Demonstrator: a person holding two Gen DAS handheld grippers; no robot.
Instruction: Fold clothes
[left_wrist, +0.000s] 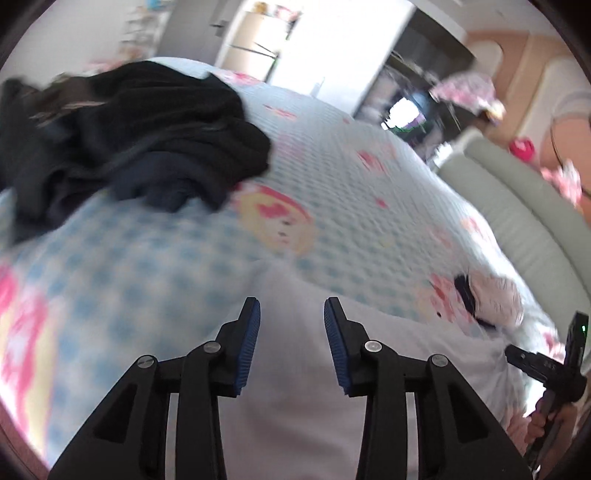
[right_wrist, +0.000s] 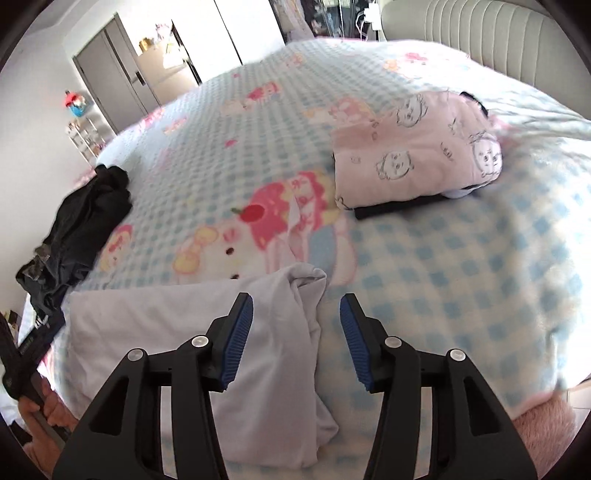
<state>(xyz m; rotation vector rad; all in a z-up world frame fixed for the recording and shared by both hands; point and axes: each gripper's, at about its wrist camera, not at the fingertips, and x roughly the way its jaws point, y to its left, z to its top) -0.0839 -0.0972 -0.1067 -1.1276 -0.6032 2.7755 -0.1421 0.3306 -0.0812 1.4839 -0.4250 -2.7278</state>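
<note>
A pale lavender garment (right_wrist: 192, 332) lies flat on the bed's near edge, its right side bunched into a fold. The same garment (left_wrist: 291, 369) fills the lower middle of the left wrist view. My left gripper (left_wrist: 291, 314) hangs open just above the cloth, nothing between its blue pads. Over the garment's folded right edge my right gripper (right_wrist: 296, 310) is open too. A heap of dark clothes (left_wrist: 129, 140) sits at the far left; in the right wrist view the dark clothes (right_wrist: 77, 218) lie at the left edge. A folded pink cartoon-print garment (right_wrist: 417, 151) rests on a dark folded item.
The bed carries a blue-checked blanket (right_wrist: 443, 277) with pink cartoon figures. A padded headboard (right_wrist: 480, 33) stands at the far right, cupboards and a doorway (right_wrist: 122, 81) beyond. A hand (left_wrist: 546, 424) holds the other gripper's handle at the right edge of the left wrist view.
</note>
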